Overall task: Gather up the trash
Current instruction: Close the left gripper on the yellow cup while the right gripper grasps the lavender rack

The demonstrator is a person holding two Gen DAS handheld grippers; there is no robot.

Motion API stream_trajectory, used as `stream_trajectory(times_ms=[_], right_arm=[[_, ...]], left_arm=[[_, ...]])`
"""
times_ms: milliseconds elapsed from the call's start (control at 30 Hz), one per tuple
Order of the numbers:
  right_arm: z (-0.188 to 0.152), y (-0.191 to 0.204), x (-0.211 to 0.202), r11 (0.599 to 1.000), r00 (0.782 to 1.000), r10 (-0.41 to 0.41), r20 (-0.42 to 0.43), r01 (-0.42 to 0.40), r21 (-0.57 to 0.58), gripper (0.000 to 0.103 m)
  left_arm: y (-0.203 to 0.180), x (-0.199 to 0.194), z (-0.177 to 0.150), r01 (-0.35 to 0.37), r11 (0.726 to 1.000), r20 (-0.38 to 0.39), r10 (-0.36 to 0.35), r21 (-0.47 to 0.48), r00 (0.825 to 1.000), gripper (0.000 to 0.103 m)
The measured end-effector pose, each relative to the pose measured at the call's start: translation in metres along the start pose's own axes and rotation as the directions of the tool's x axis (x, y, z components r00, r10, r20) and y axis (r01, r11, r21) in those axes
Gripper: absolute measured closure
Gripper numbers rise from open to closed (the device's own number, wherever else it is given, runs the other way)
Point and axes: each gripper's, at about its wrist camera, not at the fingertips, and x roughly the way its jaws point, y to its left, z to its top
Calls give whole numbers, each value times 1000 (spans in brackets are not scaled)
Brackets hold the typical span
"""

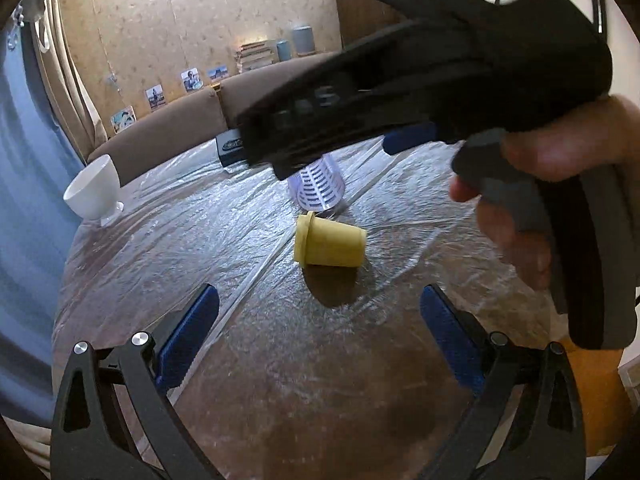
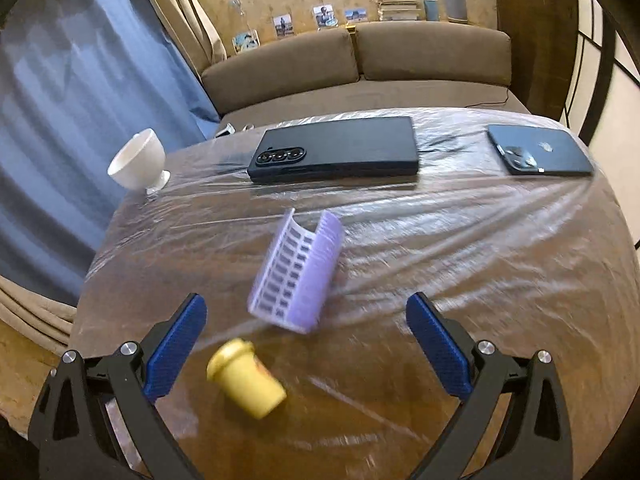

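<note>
Tongs on both sides, left tongs (image 1: pixel 320 336) and right tongs (image 2: pixel 306 344), gape released, grasping nothing. Below on the bench (image 2: pixel 460 280) lie a tipped yellow cup (image 2: pixel 248 380) and a lilac slotted basket (image 2: pixel 298 276).

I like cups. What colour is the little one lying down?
Yellow. The little cup shows best in the left wrist view.

Both black tongs (image 1: pixel 320 320) (image 2: pixel 306 332) carry ribbed blue pads and silver screws.
</note>
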Motion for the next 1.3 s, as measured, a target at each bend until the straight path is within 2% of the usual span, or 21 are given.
stream_trajectory(times_ms=[167, 300, 367, 533, 667, 767, 967, 1100, 1300], right_arm=[[12, 5, 24, 999, 999, -32, -43, 30, -36, 16], [14, 6, 30, 998, 998, -42, -52, 39, -53, 20], [15, 7, 34, 997, 997, -48, -57, 44, -67, 29], [17, 8, 40, 996, 997, -54, -54, 50, -79, 40], [19, 4, 40, 997, 998, -46, -46, 42, -68, 55], [18, -1, 37, 997, 998, -45, -36, 42, -62, 60], [17, -7, 31, 998, 999, -39, -8, 38, -59, 60], [15, -9, 26, 998, 999, -32, 3, 32, -52, 60], [11, -14, 17, 998, 999, -28, 18, 29, -47, 60]], left_arm=[[3, 14, 5, 16, 1000, -21, -16, -24, 1000, 2], [4, 20, 11, 33, 999, -30, -33, -30, 999, 2], [4, 23, 14, 51, 998, -33, -52, -33, 998, 2], [5, 28, 19, 91, 995, -43, -93, -43, 995, 2], [8, 32, 23, 118, 992, -39, -120, -43, 992, 3], [10, 34, 23, 148, 988, -47, -151, -52, 987, 13], [14, 38, 25, 192, 979, -66, -197, -74, 978, 31], [19, 39, 27, 198, 977, -69, -203, -78, 977, 53], [35, 36, 27, 203, 974, -60, -209, -105, 976, 53]])
